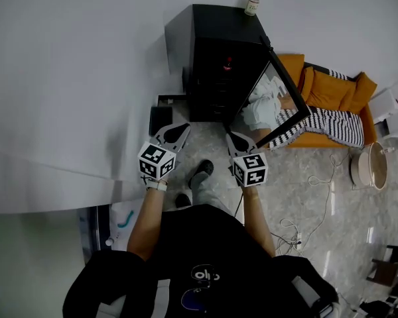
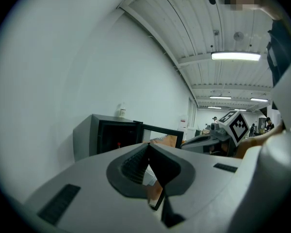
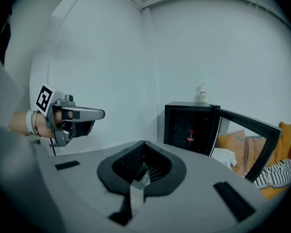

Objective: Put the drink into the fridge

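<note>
White wall and pale, stone-patterned floor fill most of the head view, with an orange sofa off to the right. Against the wall stands a black fridge. Its glass door is swung wide open toward the sofa side, and a small white bottle sits on its top. The person faces the open cabinet with both tools held out side by side, well short of it. The left gripper has its jaws pressed together with nothing between them, and the right gripper is likewise closed and empty. The drink lies straight ahead of both, already inside the fridge, upright with its long axis vertical. It is a small dark bottle with red at the cap and label, too small to read. Placement looks done, so what seems left is shutting the door. The door's free edge lies out to the right, nearer the right gripper, so that hand looks better placed to swing it closed.
</note>
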The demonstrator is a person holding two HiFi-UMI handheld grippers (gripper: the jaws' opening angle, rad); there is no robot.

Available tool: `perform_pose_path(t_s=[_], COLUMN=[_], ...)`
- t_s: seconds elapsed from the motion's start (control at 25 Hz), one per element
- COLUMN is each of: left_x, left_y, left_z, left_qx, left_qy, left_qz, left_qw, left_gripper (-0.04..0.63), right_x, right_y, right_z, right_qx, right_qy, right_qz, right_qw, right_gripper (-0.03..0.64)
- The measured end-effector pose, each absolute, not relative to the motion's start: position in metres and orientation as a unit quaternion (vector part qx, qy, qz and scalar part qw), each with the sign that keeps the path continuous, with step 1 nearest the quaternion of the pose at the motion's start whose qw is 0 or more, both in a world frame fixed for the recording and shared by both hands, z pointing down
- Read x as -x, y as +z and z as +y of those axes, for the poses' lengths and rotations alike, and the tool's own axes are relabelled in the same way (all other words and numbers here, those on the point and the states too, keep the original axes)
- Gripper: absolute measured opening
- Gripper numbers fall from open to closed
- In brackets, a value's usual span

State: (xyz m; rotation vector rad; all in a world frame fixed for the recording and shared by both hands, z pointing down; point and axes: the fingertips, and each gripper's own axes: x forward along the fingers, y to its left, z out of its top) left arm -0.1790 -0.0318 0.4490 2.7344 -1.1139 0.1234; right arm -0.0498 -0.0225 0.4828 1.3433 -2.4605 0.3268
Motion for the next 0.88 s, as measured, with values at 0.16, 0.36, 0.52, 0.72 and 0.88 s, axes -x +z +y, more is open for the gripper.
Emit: perform_pose_path(t_s=[0.16, 0.36, 0.52, 0.72, 0.88], left_x=[0.188, 0.199, 0.205, 0.204, 0.202], left_y=[0.451, 0.451, 0.451, 0.454, 0.458], left_z=[-0.030, -0.030, -0.031, -0.029, -0.030], left_qx=[-0.917, -0.913, -0.910, -0.910, -0.910], left_qy=[0.038, 0.034, 0.032, 0.032, 0.033], left_qz=[-0.385, -0.395, -0.401, -0.401, -0.400], left_qw=[0.095, 0.098, 0.099, 0.103, 0.105], left_gripper=[0.006, 0.006, 0.006, 0.005, 0.006], right_x=[0.054, 0.062, 0.068, 0.069, 0.065], right_y=[0.485, 0.486, 0.485, 0.486, 0.488], right_z=[-0.020, -0.020, -0.020, -0.020, -0.020], right_qx=[-0.466, -0.459, -0.454, -0.456, -0.460], right_qy=[0.113, 0.112, 0.110, 0.110, 0.112], right_qz=[-0.862, -0.866, -0.869, -0.868, -0.865], right_qw=[0.164, 0.162, 0.162, 0.162, 0.166], right_gripper=[0.008, 0.008, 0.008, 0.008, 0.008])
